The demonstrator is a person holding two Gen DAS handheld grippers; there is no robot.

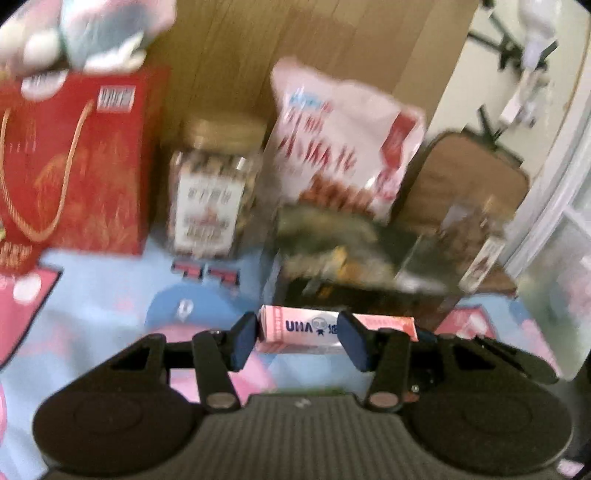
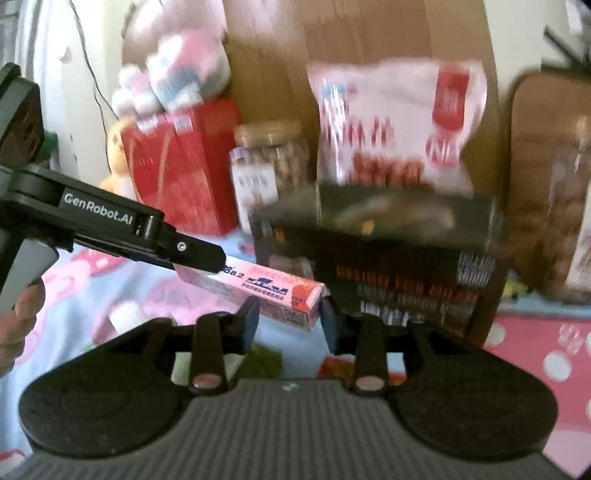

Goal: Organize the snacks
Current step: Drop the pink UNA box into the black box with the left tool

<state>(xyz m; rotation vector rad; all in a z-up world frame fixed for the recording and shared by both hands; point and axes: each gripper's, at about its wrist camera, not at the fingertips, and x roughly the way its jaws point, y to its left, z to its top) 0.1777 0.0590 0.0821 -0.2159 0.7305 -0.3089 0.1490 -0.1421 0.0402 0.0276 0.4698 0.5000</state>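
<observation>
Both views are pretty smeared, so take this with a grain of salt. The thing I'm after is the pink candy box [image 2: 258, 286]. It's up off the cover, in front of the dark box [image 2: 388, 266], near the front edge of the blue-and-pink patterned cover [image 1: 110, 295].

My left gripper [image 1: 298, 338] comes in from the left side of the right camera's view and has its fingers clamped on one end of the pink candy box. From its own camera, the box lies crossways: one end is against the left finger [image 1: 243, 339] and the rest runs on behind the other finger.

My right gripper [image 2: 290, 317] has the far end of the box sitting between its fingers. I honestly can't tell whether they're squeezing it or only straddling it, because it's too blurry right at the contact.

Everything else is lined up along the back edge of the cover against a wooden board [image 1: 295, 44]. From left to right there's a red gift box [image 1: 81, 158] with a rope handle and a plush toy [image 1: 92, 33] on top. Next come a clear jar [image 1: 214, 192] with a beige lid and a white-and-red snack bag [image 1: 340, 147] standing behind the dark box. A second jar [image 2: 554, 206] sits off to the right.

A hand [image 2: 18, 317] on the left gripper's handle shows at the left edge.
</observation>
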